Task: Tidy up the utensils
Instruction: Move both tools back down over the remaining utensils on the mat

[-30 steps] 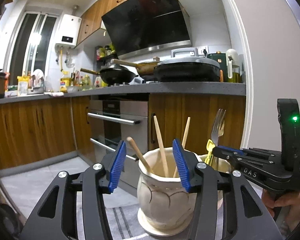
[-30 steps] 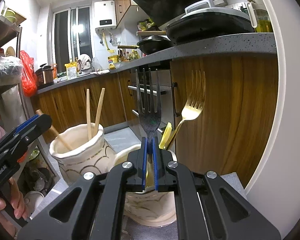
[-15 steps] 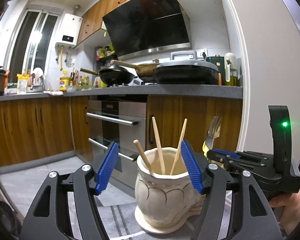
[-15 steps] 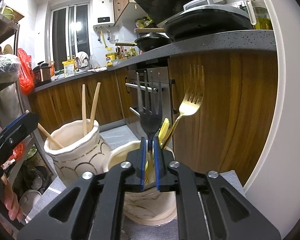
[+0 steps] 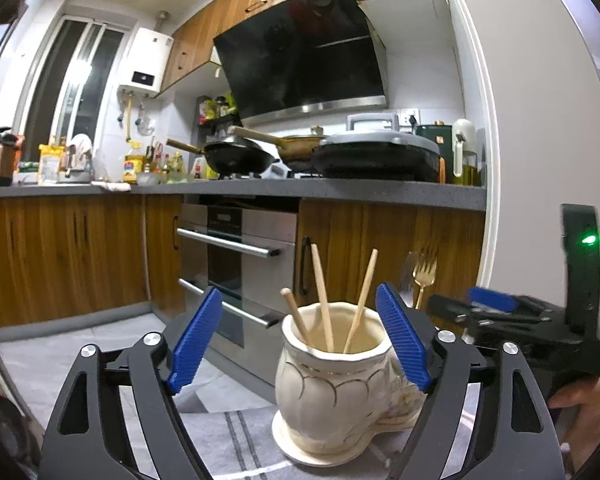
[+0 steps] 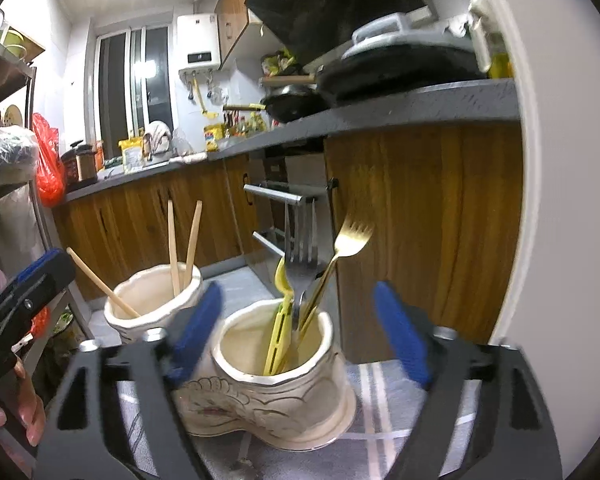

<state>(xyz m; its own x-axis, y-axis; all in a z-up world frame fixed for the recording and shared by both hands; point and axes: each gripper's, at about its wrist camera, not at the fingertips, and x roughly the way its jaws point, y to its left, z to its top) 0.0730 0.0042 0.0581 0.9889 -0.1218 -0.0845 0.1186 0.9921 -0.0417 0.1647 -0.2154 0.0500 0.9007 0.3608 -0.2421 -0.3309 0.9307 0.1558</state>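
Two cream ceramic holders stand side by side on a grey striped cloth. The left holder (image 5: 332, 384) (image 6: 152, 300) holds three wooden chopsticks (image 5: 322, 292). The right holder (image 6: 276, 364) holds a silver fork (image 6: 300, 260), a gold fork (image 6: 340, 256) (image 5: 422, 276) and a yellow utensil (image 6: 278, 320). My left gripper (image 5: 300, 336) is open and empty, its pads either side of the left holder, a little back from it. My right gripper (image 6: 300, 332) is open and empty around the right holder; it also shows in the left wrist view (image 5: 492, 312).
The cloth (image 5: 236, 440) covers a small table. Behind are wooden kitchen cabinets (image 5: 60, 256), an oven (image 5: 236, 264) and a grey counter (image 5: 380, 192) with pans. A white wall (image 6: 560, 200) is close on the right. A shelf rack (image 6: 4, 184) stands at the left.
My right gripper has opened and let go of the silver fork, which now stands in the right holder. My left gripper has drawn back from the left holder.
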